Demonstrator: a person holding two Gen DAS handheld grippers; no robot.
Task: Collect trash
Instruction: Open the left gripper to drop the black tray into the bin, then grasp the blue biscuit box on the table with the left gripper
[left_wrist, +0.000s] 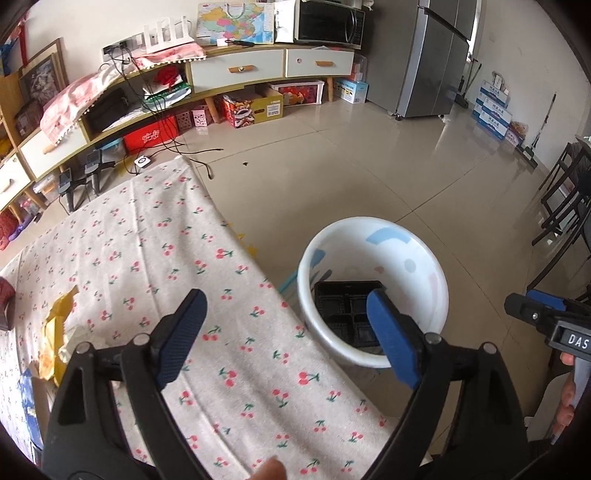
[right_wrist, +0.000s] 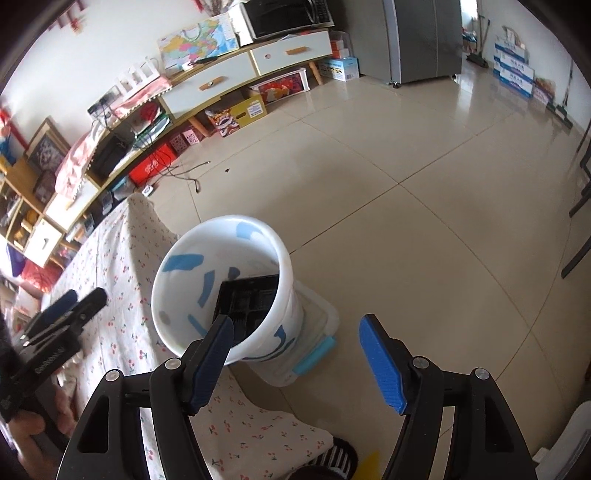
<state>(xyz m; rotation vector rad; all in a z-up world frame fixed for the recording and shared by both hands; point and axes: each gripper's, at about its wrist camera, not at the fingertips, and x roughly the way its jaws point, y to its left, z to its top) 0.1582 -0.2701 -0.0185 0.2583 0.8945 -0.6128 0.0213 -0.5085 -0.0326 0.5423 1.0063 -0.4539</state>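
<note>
The left gripper (left_wrist: 286, 332) hung above the edge of a table spread with a cherry-print cloth (left_wrist: 155, 251), its two blue-padded jaws standing wide apart with nothing between them. One pad lay over the cloth, the other over the rim of a white bucket (left_wrist: 424, 258) with pale blue markings that stood just beside the table. Inside the bucket a black compartmented tray (left_wrist: 343, 306) leaned against the wall — the piece of trash already collected. In the right wrist view the same tray (right_wrist: 251, 299) showed tilted, one corner up near the rim of the bucket (right_wrist: 170, 266), and the bucket itself sat on a clear plastic box with a light blue latch (right_wrist: 314, 354).

The right gripper (right_wrist: 295, 356) hovered over the bucket and the tiled floor (right_wrist: 424, 192), jaws likewise open and empty; its left pad overlapped the bucket's near rim in the picture, though whether it touched could not be told. In the left wrist view it showed only at the far right edge, held by a hand (left_wrist: 569, 391).

More litter remained on the cloth at the left — a crumpled yellow wrapper (left_wrist: 55, 332) and, below it, something blue (left_wrist: 27, 398) that may have been another packet, too cut off to be sure. A fingertip (left_wrist: 269, 469) showed at the bottom edge.
</note>
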